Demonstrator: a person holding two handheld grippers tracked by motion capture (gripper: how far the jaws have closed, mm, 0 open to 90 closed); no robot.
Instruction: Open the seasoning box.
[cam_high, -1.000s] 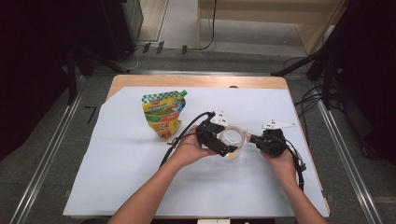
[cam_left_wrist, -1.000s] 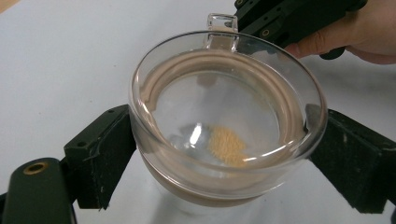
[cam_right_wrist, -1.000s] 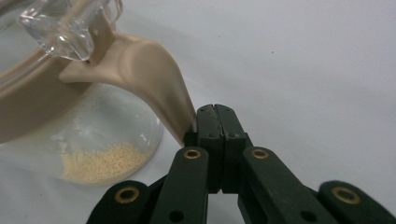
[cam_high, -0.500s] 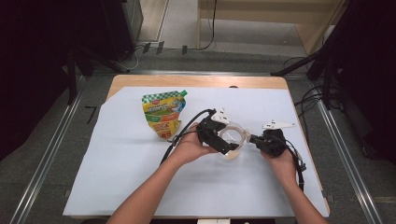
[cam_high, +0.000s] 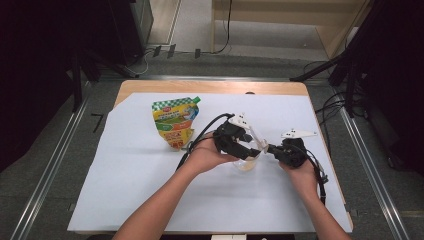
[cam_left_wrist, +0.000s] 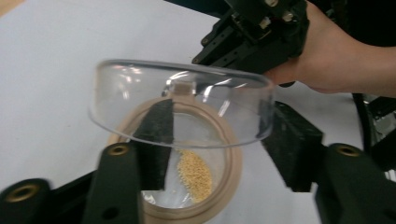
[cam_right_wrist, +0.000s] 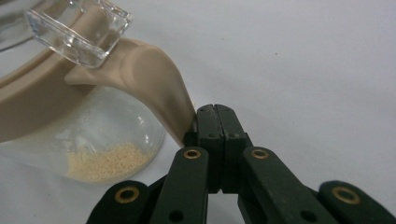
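A wooden table (cam_high: 150, 87) is covered almost to its edges by a white sheet (cam_high: 125, 190) and stands on a grey floor between metal rails, with dark stands and cables at the far side of the room. Near the sheet's far left part a green and yellow food pouch (cam_high: 174, 121) lies flat. Toward the right edge, at mid depth, a clear jar (cam_high: 246, 164) with a beige rim and handle is stood on the sheet, a small heap of pale grains (cam_left_wrist: 195, 175) in its bottom. The opening step is judged to be done: the clear lid (cam_left_wrist: 180, 105) is held just above the rim by the left gripper (cam_left_wrist: 219, 140), whose jaws have just been closing and are clamped on it from both sides. The beige handle (cam_right_wrist: 154, 88) is pinched by the right gripper (cam_right_wrist: 215, 121), jaws together on it, so the jar is steadied. Setting the lid aside and, presumably, filling from the pouch are judged to remain.
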